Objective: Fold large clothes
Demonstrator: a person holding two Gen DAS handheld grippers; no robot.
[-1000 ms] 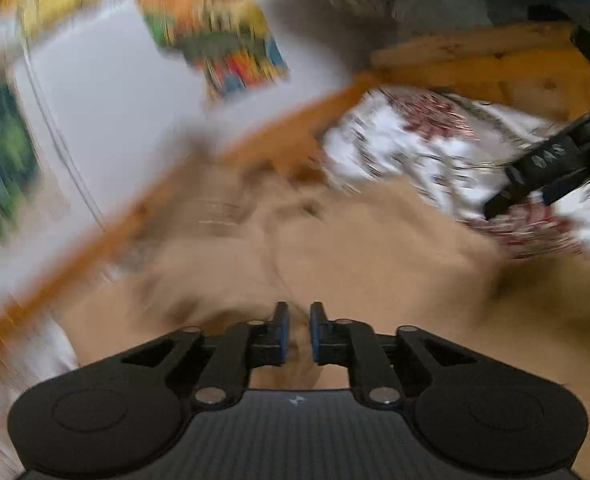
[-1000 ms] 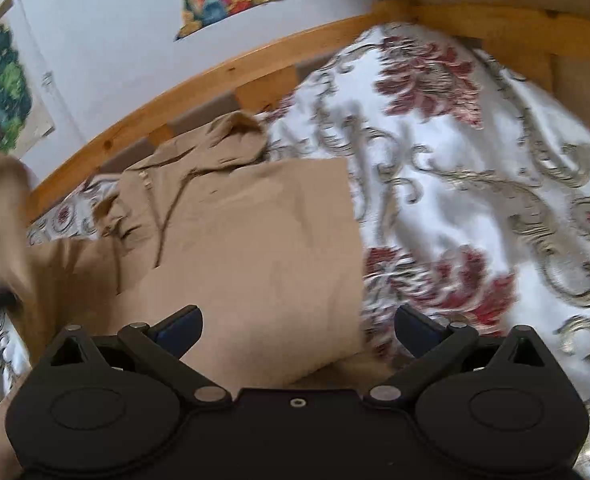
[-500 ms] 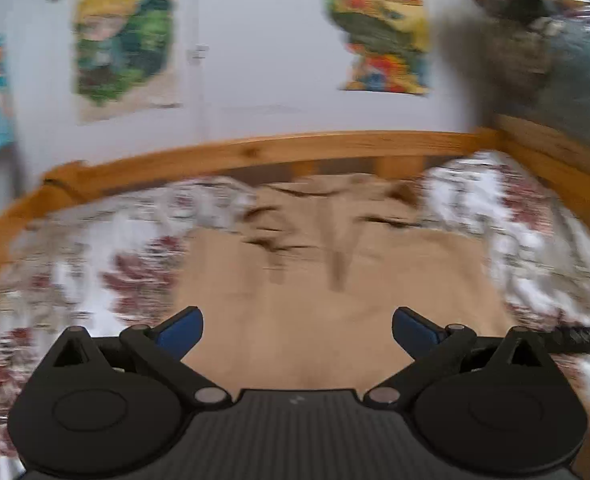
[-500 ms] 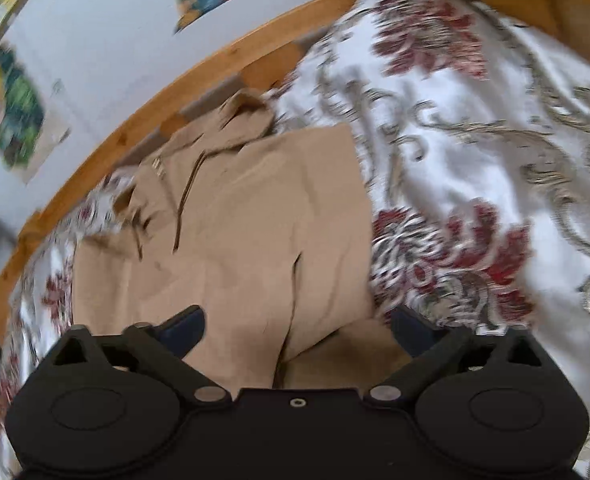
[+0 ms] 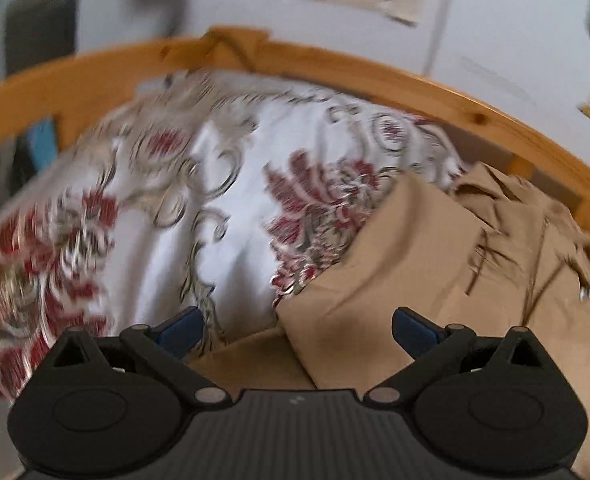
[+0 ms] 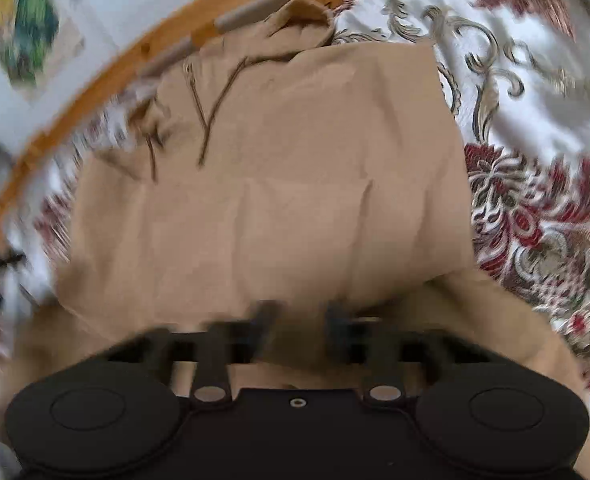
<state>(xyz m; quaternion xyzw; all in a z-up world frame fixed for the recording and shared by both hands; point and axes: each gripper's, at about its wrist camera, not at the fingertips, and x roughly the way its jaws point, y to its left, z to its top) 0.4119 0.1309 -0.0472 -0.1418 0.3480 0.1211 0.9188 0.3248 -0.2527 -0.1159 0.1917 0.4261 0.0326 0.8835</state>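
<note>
A tan hoodie (image 6: 295,184) lies on the bed with its sides folded in, its hood (image 6: 299,20) towards the wooden rail. My right gripper (image 6: 301,320) is low at the hoodie's near edge. Its blurred jaws are closing, with tan cloth between them. In the left wrist view the hoodie (image 5: 415,248) fills the right side. My left gripper (image 5: 299,328) hangs open over the hoodie's near left corner; nothing is held between its blue pads (image 5: 183,328).
A white bedspread (image 5: 223,208) with red flowers and grey scrolls covers the bed and stretches to the right of the hoodie too (image 6: 535,120). A wooden bed rail (image 5: 335,64) curves along the far side. Colourful pictures (image 6: 19,28) hang on the white wall.
My left gripper opened, let go of the tan cloth and swung towards the hoodie's left side. My right gripper sank to the near edge and its jaws came together on the cloth.
</note>
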